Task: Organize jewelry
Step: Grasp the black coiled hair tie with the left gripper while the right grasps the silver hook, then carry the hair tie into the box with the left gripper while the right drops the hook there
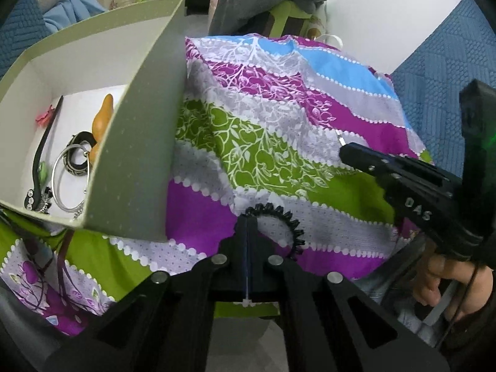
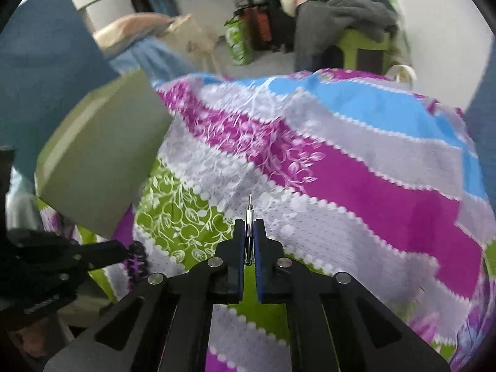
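Black spiral hair tie (image 1: 280,220) at lower centre of the left view, pinched in the closed left gripper (image 1: 248,221). Thin silver pin (image 2: 249,217) at lower centre of the right view, clamped in the narrowed right gripper (image 2: 248,238). Open grey-green box (image 1: 136,155) at upper left, bangles (image 1: 69,179) inside. Broad striped cloth (image 1: 279,124) spread between box wall and right gripper.
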Demonstrator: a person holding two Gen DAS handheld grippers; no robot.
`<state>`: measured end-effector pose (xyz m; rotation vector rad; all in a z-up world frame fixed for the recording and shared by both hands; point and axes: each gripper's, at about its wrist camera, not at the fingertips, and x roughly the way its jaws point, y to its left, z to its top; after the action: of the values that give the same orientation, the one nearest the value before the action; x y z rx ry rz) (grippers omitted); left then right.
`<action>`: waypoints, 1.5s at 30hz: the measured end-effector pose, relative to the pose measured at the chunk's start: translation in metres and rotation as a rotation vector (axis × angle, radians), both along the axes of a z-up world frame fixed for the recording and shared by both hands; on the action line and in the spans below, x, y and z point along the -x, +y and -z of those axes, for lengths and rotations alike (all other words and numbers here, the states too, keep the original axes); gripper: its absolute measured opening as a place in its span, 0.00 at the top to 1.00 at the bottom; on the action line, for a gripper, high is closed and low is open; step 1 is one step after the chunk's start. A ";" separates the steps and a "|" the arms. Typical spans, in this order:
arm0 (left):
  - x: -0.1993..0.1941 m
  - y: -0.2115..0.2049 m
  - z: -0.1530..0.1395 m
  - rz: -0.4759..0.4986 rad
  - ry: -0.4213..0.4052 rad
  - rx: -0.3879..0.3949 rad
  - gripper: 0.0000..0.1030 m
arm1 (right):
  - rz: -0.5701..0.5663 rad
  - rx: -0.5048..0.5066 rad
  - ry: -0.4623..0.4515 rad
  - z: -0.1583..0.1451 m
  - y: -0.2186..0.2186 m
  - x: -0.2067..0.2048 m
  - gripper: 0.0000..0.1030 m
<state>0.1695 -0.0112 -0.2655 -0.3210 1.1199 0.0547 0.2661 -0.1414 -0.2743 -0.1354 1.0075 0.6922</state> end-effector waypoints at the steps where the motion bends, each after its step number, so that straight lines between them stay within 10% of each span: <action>1: 0.000 -0.001 0.000 0.006 -0.001 -0.002 1.00 | 0.010 -0.001 0.004 -0.001 -0.001 0.002 0.97; 6: 0.000 -0.005 0.001 0.041 0.003 0.047 1.00 | 0.037 0.004 0.033 -0.001 -0.004 0.010 0.97; 11: 0.005 -0.014 0.000 0.052 -0.014 0.061 0.48 | 0.054 -0.014 0.039 -0.002 -0.006 0.007 0.97; 25: -0.006 -0.038 0.029 0.129 0.027 -0.003 0.91 | 0.108 -0.015 0.064 -0.006 -0.017 0.009 0.96; 45: 0.005 0.004 -0.086 0.089 -0.133 0.075 0.92 | 0.258 -0.039 -0.062 -0.114 -0.018 0.032 0.96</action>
<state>0.1644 -0.0069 -0.1791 -0.3367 1.0042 -0.0871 0.2342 -0.1591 -0.1603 0.0079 0.9316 0.4689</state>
